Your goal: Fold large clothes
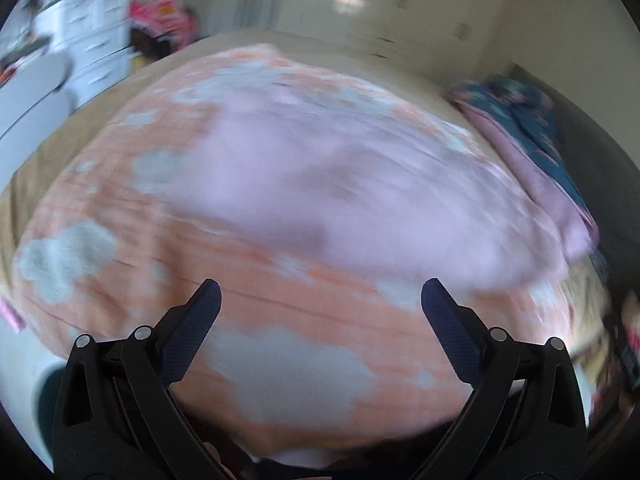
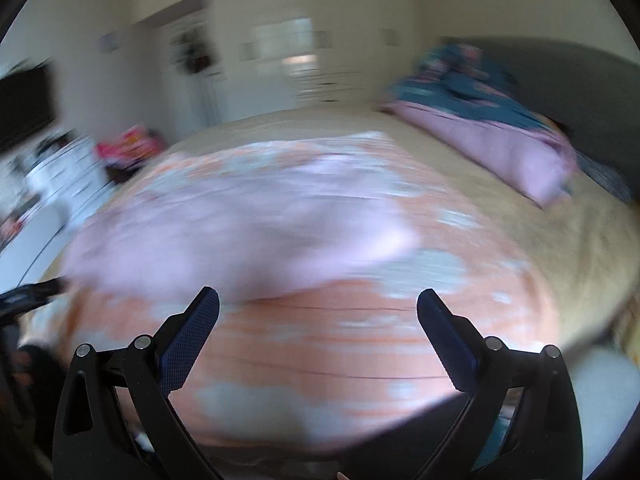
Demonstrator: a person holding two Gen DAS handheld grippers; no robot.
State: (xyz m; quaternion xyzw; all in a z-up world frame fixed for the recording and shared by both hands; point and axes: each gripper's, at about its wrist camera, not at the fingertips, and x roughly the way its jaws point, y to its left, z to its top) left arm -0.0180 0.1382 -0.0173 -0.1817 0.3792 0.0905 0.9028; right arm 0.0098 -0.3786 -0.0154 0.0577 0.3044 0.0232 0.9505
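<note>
We see both tongs spread wide and holding nothing. A lilac garment [image 1: 360, 184] lies flat on an orange quilt with pale blotches [image 1: 280, 312], spread over the bed [image 2: 560, 248]. It rests ahead of the left tongs [image 1: 320, 292], above their tips, and ahead and to the left of the right tongs [image 2: 318, 300]. Both views are blurred.

Pale lilac garment [image 1: 340, 184]; peach blanket [image 1: 280, 304], grey-white blotches.
</note>
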